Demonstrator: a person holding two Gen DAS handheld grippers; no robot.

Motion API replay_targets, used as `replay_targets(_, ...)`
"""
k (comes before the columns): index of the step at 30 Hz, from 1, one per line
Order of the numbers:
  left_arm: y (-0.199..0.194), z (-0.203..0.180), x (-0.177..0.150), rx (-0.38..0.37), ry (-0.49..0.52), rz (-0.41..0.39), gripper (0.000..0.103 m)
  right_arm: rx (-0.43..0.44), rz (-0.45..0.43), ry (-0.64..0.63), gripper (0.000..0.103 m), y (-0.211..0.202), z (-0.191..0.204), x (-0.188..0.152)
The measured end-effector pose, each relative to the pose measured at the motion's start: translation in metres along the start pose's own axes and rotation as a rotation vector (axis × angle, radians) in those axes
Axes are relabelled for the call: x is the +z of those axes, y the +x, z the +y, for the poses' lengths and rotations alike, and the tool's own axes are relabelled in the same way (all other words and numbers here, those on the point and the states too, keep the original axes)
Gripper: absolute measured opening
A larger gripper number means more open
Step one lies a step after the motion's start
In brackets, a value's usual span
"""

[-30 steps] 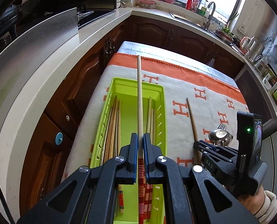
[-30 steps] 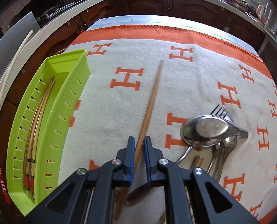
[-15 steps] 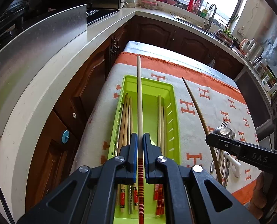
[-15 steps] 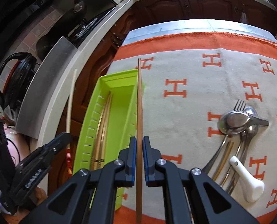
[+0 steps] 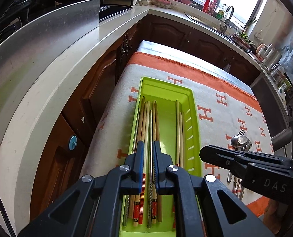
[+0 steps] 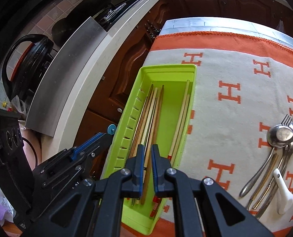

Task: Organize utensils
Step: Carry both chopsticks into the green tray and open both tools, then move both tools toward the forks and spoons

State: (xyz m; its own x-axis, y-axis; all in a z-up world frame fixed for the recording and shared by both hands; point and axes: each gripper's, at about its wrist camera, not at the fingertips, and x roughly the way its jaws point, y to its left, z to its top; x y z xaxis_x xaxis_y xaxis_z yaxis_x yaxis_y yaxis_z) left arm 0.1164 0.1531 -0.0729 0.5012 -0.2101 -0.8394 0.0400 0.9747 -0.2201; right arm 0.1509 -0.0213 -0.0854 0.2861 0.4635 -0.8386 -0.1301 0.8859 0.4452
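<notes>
A lime green tray (image 5: 193,106) (image 6: 192,73) lies on the left of the orange-and-white cloth. Several chopsticks (image 5: 146,122) (image 6: 152,110) lie lengthwise in it, most on the left, a pair along the right wall (image 5: 179,122). My left gripper (image 5: 146,150) hovers over the tray's near end, jaws slightly apart and empty. My right gripper (image 6: 146,152) hovers beside it, jaws slightly apart and empty; it shows in the left wrist view (image 5: 205,155). The left gripper shows in the right wrist view (image 6: 105,136).
A pile of metal spoons (image 6: 280,134), a fork (image 6: 287,119) and a white ceramic spoon (image 6: 282,193) lies on the cloth (image 6: 235,118) to the right. A white counter (image 5: 53,90) with dark wooden cabinets runs along the left.
Both grippers have let go of their chopsticks, which now lie in the tray. Both sets of jaws have parted slightly.
</notes>
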Motion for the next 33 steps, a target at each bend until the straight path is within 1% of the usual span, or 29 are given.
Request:
replay_targets(3, -0.001, 0.002, 0.000, -0.004, -0.006, 0.001, 0.007, -0.013, 0.000, -0.020, 0.008, 0.000, 0.001, -0.002)
replay_targets(5, -0.001, 0.003, 0.000, -0.005, -0.007, 0.001, 0.008, -0.037, 0.001, -0.032, 0.008, 0.000, 0.002, -0.002)
replay_targets(8, -0.003, 0.002, 0.000, -0.009, -0.005, -0.002, 0.009, -0.041, 0.001, -0.029, 0.008, -0.001, 0.000, -0.004)
replay_targets(12, -0.005, -0.001, -0.001, -0.016, -0.001, -0.004, 0.014, -0.047, -0.011, -0.029, 0.008, -0.007, -0.002, -0.007)
replay_targets(21, -0.015, -0.019, -0.003, -0.031, 0.034, -0.012, 0.016, -0.055, -0.040, -0.029, 0.008, -0.021, -0.011, -0.013)
replay_targets(24, -0.017, -0.027, -0.004, -0.034, 0.053, -0.013, 0.019, -0.056, -0.044, -0.029, 0.008, -0.026, -0.016, -0.016)
replay_targets(28, -0.017, -0.040, -0.004, -0.043, 0.079, -0.007, 0.019, -0.054, -0.060, -0.026, 0.008, -0.036, -0.024, -0.020)
replay_targets(31, -0.017, -0.051, -0.004, -0.053, 0.096, -0.003, 0.023, -0.058, -0.077, -0.017, 0.008, -0.046, -0.034, -0.022)
replay_targets(33, -0.017, -0.059, -0.005, -0.064, 0.108, -0.001, 0.029, -0.057, -0.088, -0.001, 0.008, -0.053, -0.043, -0.024)
